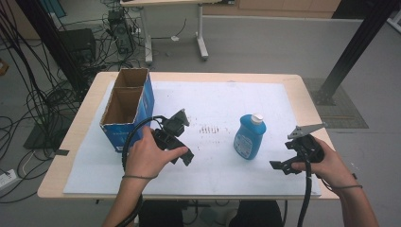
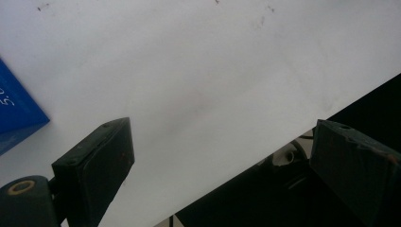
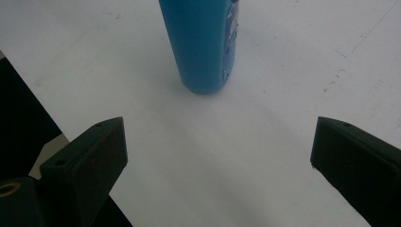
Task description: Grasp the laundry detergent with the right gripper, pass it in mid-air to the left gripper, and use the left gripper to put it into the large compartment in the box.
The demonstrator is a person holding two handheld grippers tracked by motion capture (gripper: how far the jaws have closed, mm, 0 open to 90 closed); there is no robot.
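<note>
A blue bottle (image 1: 249,137) with a white cap stands upright on the white sheet (image 1: 222,94), right of centre. My right gripper (image 1: 283,160) is held just right of the bottle, a short gap away. In the right gripper view the bottle (image 3: 203,42) stands ahead of the right gripper (image 3: 217,137), whose jaws are wide apart with nothing between them. My left gripper (image 1: 182,150) hovers near the front left of the sheet, beside a blue cardboard box (image 1: 127,106) with an open top. The left gripper (image 2: 222,142) is open over bare sheet, with the box corner (image 2: 14,113) at its left.
The wooden table (image 1: 302,94) shows around the sheet, and its front edge lies close under both hands. Faint dark marks (image 1: 209,129) dot the sheet's middle. On the floor behind are cables (image 1: 42,94), a desk leg (image 1: 202,45) and a black post (image 1: 352,52).
</note>
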